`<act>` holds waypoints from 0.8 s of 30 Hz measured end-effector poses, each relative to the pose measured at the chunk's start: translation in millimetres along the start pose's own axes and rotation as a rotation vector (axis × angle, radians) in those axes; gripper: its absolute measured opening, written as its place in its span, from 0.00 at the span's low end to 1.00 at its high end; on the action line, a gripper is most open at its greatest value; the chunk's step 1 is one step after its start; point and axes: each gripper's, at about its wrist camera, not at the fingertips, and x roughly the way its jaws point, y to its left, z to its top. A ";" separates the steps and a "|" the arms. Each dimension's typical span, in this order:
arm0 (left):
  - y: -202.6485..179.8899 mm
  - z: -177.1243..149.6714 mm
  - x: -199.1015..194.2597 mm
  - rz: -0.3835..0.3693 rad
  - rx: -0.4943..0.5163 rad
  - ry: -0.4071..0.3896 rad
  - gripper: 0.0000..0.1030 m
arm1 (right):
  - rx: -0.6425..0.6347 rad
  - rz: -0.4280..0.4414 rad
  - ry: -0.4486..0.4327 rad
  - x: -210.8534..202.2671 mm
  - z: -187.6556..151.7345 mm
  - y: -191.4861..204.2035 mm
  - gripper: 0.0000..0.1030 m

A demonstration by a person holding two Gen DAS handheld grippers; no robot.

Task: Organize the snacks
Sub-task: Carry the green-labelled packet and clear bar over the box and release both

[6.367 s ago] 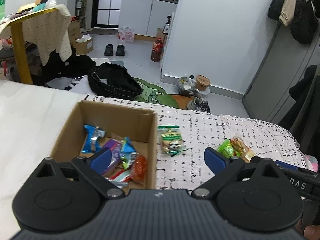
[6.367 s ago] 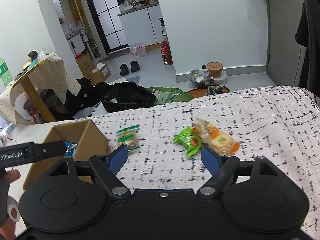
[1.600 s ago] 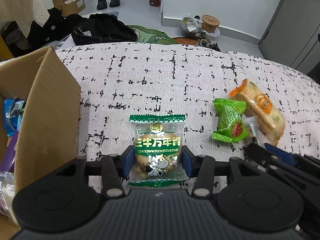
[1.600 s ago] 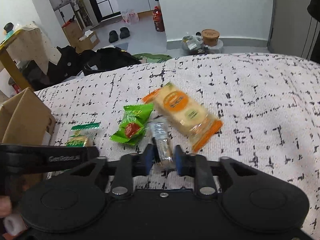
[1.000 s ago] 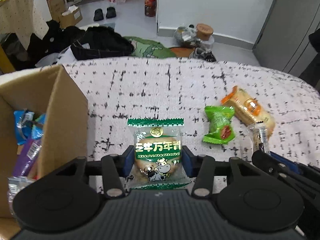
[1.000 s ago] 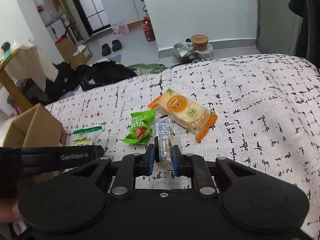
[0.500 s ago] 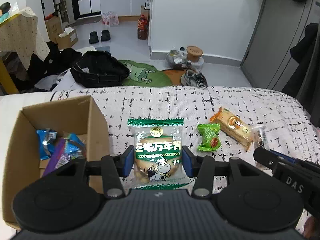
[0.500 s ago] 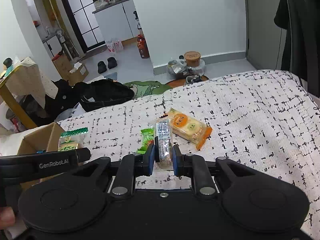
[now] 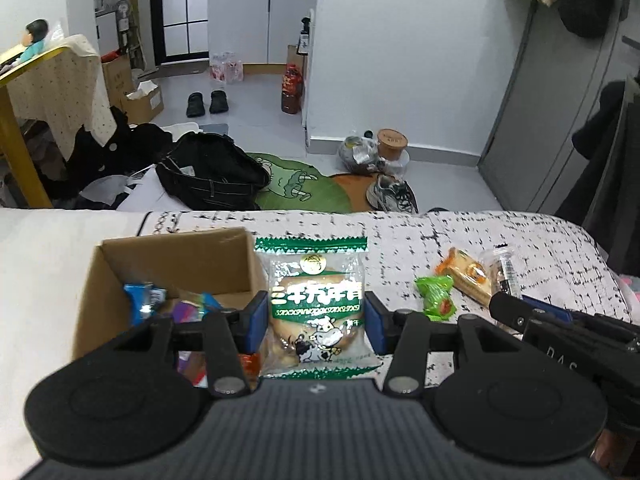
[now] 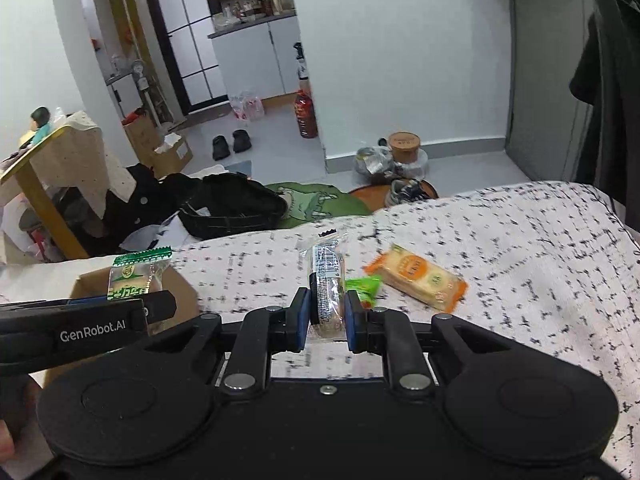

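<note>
- My left tool [image 9: 316, 316] is clamped on the green-and-clear bun packet [image 9: 316, 304], blue pads pressing on both side edges, packet upright with the cow print facing me.
- That packet is up off the bed, hanging right by the near right wall of the cardboard box [image 9: 176, 256].
- The box sits on the bed toward the left, open on top, with a few wrapped snacks inside; I can make out a blue wrapper [image 9: 144, 300] and something purple, the rest is hidden behind my tool.
- My right tool [image 10: 327, 316] is squeezed together on a slim clear-wrapped cookie roll [image 10: 326, 280], which stands upright between the pads with the barcode side showing.
- On the black-and-white patterned blanket [image 10: 520, 248] there's the orange cracker pack [image 10: 416, 276] lying flat, and the small green snack bag [image 10: 364, 288] just beside it, partly hidden behind my right tool's pad.
- From the right wrist view the left tool pokes in at the left edge, bun packet above the box.
</note>
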 end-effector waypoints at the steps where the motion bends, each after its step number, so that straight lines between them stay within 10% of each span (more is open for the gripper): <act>1: 5.4 1.1 -1.5 0.005 -0.004 -0.004 0.47 | -0.003 0.005 -0.002 -0.9 -0.2 3.6 0.18; 24: 135.1 10.6 -10.0 0.108 -0.136 0.004 0.47 | -0.140 0.152 0.005 14.3 -4.3 116.8 0.18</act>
